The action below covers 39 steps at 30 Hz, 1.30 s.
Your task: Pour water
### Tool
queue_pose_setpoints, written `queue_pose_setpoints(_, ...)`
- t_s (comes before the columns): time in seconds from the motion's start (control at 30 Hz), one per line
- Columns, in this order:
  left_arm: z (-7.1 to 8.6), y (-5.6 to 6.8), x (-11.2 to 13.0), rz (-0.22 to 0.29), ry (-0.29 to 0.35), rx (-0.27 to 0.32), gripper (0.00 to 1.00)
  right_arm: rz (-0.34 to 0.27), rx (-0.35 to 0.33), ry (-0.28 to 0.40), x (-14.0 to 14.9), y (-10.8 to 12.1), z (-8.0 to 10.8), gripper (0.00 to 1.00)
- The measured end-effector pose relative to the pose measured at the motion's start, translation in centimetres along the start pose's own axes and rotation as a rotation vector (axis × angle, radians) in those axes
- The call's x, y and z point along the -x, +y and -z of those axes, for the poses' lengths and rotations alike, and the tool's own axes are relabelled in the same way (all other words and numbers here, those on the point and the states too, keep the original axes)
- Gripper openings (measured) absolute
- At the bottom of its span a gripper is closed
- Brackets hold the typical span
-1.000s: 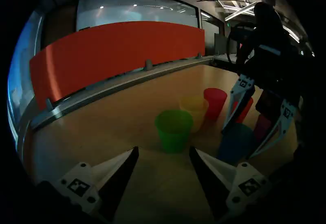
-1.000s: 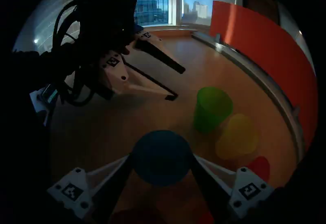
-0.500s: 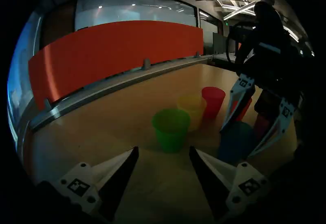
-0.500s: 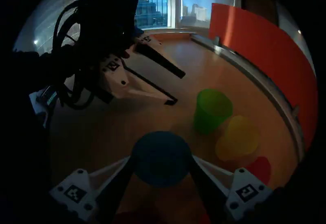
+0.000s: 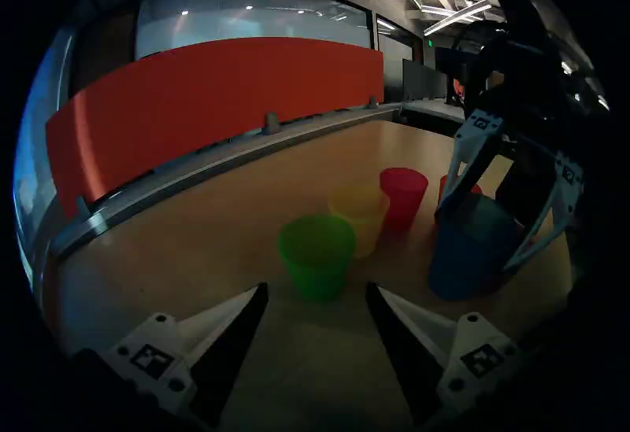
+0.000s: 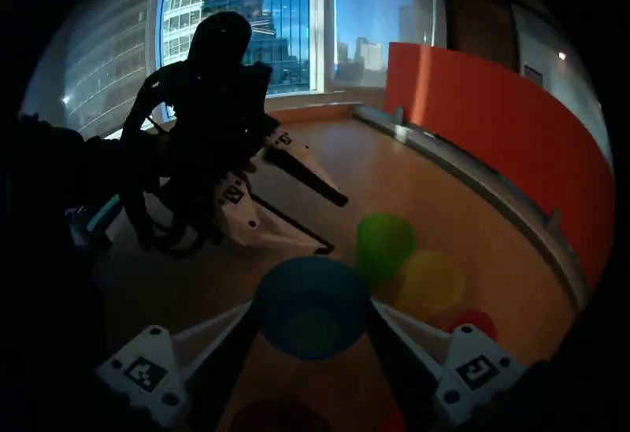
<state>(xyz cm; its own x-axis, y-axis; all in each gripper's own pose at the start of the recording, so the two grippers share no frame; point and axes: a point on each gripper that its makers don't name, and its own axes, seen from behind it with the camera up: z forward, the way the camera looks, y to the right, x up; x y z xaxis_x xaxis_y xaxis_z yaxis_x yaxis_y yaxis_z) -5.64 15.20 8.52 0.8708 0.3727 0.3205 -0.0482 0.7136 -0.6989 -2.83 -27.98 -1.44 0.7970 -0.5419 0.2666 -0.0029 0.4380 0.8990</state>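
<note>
The right gripper (image 6: 311,310) clamps both fingers on the blue cup (image 5: 466,255), held near the green cup (image 5: 316,249). The left gripper (image 5: 316,289) is open and empty, pointed at the green cup.

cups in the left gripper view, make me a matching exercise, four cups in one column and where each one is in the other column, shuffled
Things:
1. blue cup
2. green cup
3. yellow cup
4. red cup

Places:
A. middle of the row of three, with a cup on each side
B. between the fingers of the right gripper
C. far end of the row of three
D. near end of the row, just ahead of the left gripper

Pairs: 1-B, 2-D, 3-A, 4-C
</note>
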Motion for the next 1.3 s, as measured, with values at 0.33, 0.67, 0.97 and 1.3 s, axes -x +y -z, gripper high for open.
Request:
queue_pose_setpoints(0.33,-1.6,-0.3,0.4,0.001,-0.034,0.001,0.92,-0.016,0.071,0.121,-2.3,1.0,3.9,0.92)
queue_pose_setpoints(0.67,-3.1,0.0,0.0,0.015,-0.05,0.022,0.92,-0.038,0.151,0.27,-4.8,2.2,8.5,0.91)
queue_pose_setpoints(0.97,-4.4,0.5,-0.7,0.013,-0.053,0.04,0.92,-0.04,0.197,0.355,-5.9,2.5,11.5,0.91)
queue_pose_setpoints(1.3,-5.8,0.5,-0.9,0.022,-0.063,0.035,0.92,-0.047,0.235,0.407,-6.4,2.6,14.0,0.91)
